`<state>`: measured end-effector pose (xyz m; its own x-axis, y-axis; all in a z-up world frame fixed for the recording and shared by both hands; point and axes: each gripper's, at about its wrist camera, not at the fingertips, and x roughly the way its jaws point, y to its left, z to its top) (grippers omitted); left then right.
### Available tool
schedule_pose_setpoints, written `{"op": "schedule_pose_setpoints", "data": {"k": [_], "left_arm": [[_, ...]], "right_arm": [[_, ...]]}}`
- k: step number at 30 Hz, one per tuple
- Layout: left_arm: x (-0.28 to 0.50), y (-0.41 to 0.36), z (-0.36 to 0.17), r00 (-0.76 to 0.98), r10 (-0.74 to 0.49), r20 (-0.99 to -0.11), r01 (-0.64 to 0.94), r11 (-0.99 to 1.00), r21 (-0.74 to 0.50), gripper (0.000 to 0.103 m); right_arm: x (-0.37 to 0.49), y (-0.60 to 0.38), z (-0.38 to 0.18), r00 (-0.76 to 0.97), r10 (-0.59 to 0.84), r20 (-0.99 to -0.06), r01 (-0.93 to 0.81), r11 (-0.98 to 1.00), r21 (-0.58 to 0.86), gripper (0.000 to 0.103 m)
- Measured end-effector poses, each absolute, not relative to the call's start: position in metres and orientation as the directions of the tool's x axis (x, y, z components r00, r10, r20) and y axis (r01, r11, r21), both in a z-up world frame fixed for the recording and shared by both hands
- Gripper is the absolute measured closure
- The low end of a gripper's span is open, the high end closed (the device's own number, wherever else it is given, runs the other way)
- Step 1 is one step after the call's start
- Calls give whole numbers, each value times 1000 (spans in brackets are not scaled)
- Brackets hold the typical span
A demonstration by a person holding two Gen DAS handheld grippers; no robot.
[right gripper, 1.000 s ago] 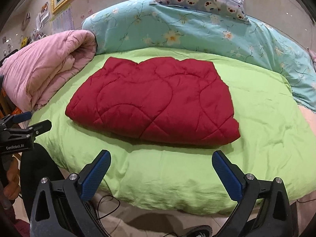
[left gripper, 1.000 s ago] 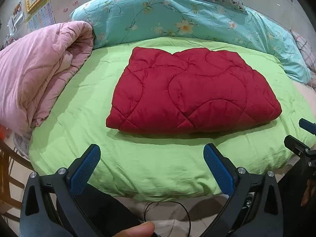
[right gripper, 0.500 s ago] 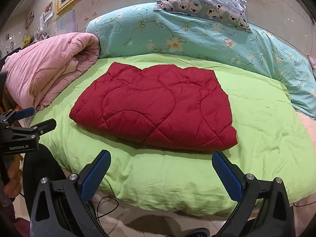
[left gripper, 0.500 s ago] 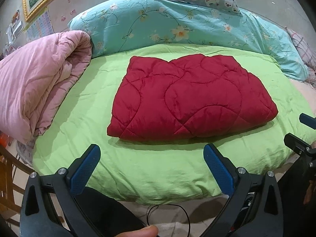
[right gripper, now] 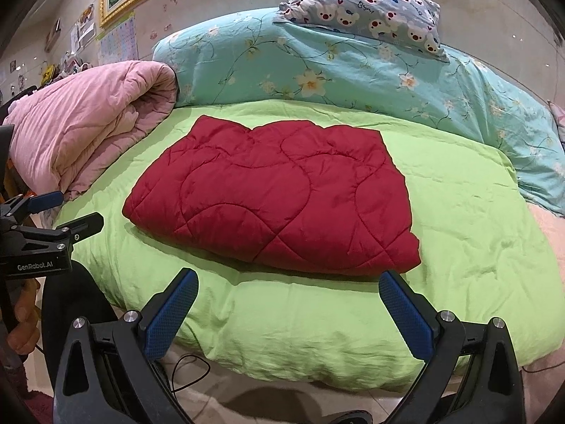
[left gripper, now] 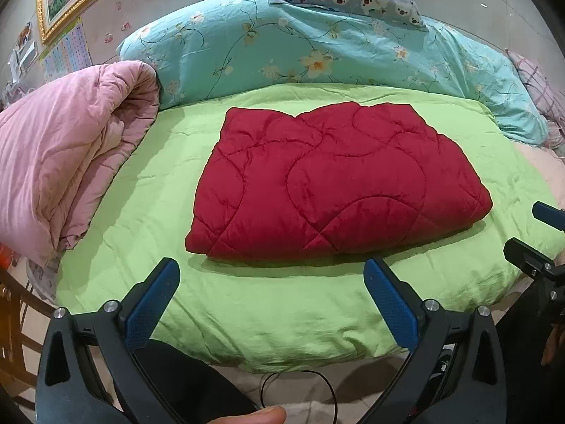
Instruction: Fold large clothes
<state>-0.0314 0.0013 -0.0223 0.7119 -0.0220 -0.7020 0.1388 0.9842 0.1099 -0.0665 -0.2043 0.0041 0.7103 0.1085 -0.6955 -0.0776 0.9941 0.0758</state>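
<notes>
Currently: pink comforter point(left gripper: 63, 162) rolled up at far left of the bed, on the green bedspread point(left gripper: 148, 212). Left tool point(left gripper: 272, 289) jaws spread wide, empty, hanging off the bed's near edge. Red quilted garment point(left gripper: 335, 183) lies folded flat mid-bed, apart from both tools. Right tool point(right gripper: 289, 300) also wide open, holding nothing, near edge. Teal floral duvet point(right gripper: 353, 67) bunched along the far side, bear-print pillow point(right gripper: 367, 7) on top.

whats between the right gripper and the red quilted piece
Only a bare stretch of the green bedspread separates the right gripper from the folded red quilted piece. Nothing else lies there, as the right wrist view shows.
</notes>
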Motion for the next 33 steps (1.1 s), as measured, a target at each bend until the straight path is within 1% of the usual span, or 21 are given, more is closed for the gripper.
{"op": "schedule_pose_setpoints", "data": {"k": [33], "left_arm": [[-31, -2, -18, 726, -15, -687, 135, 983, 122, 0]], "right_arm": [[-64, -208, 5, 716, 114, -689, -89, 993, 72, 0]]}}
